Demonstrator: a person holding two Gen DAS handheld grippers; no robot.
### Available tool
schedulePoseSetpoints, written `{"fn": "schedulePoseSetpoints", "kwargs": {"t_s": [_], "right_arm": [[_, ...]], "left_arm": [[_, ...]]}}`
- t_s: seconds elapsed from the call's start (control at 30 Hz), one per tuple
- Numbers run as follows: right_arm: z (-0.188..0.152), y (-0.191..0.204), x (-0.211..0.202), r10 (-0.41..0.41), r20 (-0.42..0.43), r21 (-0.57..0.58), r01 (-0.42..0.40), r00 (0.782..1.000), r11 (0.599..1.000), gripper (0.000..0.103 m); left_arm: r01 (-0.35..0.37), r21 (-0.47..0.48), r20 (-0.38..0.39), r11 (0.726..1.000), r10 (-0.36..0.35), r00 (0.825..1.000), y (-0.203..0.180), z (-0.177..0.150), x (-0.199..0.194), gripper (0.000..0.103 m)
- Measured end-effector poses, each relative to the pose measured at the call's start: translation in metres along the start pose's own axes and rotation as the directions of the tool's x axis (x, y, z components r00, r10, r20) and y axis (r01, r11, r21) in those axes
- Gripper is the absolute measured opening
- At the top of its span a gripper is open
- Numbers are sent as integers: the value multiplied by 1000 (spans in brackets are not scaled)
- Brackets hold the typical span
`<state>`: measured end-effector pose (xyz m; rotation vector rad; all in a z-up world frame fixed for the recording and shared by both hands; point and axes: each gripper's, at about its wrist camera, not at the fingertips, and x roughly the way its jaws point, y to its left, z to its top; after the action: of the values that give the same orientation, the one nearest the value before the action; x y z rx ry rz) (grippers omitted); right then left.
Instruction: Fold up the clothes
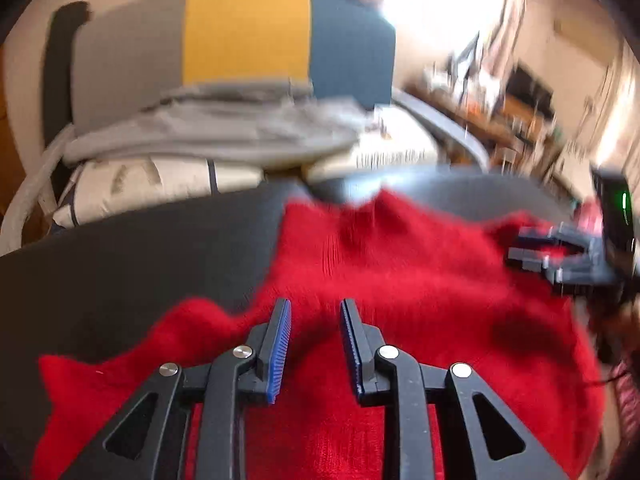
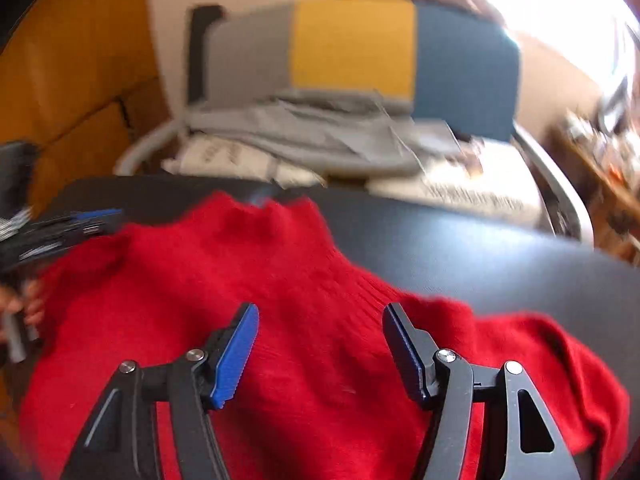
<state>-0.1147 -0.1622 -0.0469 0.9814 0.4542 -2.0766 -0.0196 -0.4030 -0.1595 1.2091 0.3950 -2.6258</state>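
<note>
Left wrist view: the left gripper (image 1: 315, 344) hangs over a red knitted sweater (image 1: 400, 280) with its blue-padded fingers (image 1: 280, 344) a narrow gap apart and nothing between them; the sweater lies spread across a dark counter (image 1: 140, 248), its ragged far edge reaching toward the back rim and one limp part trailing off to the left near the bottom of the frame; at the right edge the right gripper (image 1: 532, 248) shows side-on and blurred above the sweater's right portion, its fingers parted; behind the counter stands a chair with a backrest in grey, yellow and blue panels (image 1: 240, 36), and on its seat sits a pile of folded grey cloth (image 1: 224, 132) over a pale printed cushion (image 1: 152, 184); the room beyond on the right is washed out by bright window light and too smeared to read.

Right wrist view: the right gripper (image 2: 320, 348) is spread wide with its jaws empty, poised over the middle of the sweater (image 2: 300, 280); a ribbed band of the knit runs between the two fingers toward the right, where a sleeve-like part (image 2: 540, 360) lies on the counter (image 2: 460, 248); the left gripper (image 2: 80, 220) shows at the left edge, motion-blurred, just above the sweater's left side; whether either gripper touches the fabric I cannot tell.
</note>
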Motion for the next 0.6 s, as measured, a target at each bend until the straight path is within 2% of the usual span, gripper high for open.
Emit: {"fn": "schedulePoseSetpoints", "kwargs": {"t_s": [0.07,0.17,0.33,0.4,0.43,0.5,0.57,0.6], "right_arm": [[-1,-14,23,-40,-76,12,41,996,999,61],[-6,-26,50,-108,-145,0,109,983,994,60],[1,-49,59,-149,-101,62,156,984,986,67],[5,-54,61,-150,-96,83,158,984,984,70],[7,-56,61,-146,-97,92,155,984,984,71],[11,-57,57,-138,-105,91,148,985,985,71],[14,-52,42,-150,-95,69,156,984,985,63],[18,-48,32,-155,-62,48,158,986,986,63]], "left_arm": [[-29,15,-69,999,30,997,-3,-3,25,26],[-53,-8,-39,999,53,998,4,9,38,28],[-66,-53,-49,996,64,997,12,30,53,28],[-50,-79,-66,996,44,997,14,37,52,28],[-25,-109,-65,994,18,998,17,37,45,28],[25,-192,-14,981,-28,1000,27,32,14,28],[70,-235,43,969,-62,997,38,19,-20,28],[92,-255,71,962,-76,995,43,13,-37,29]]}}
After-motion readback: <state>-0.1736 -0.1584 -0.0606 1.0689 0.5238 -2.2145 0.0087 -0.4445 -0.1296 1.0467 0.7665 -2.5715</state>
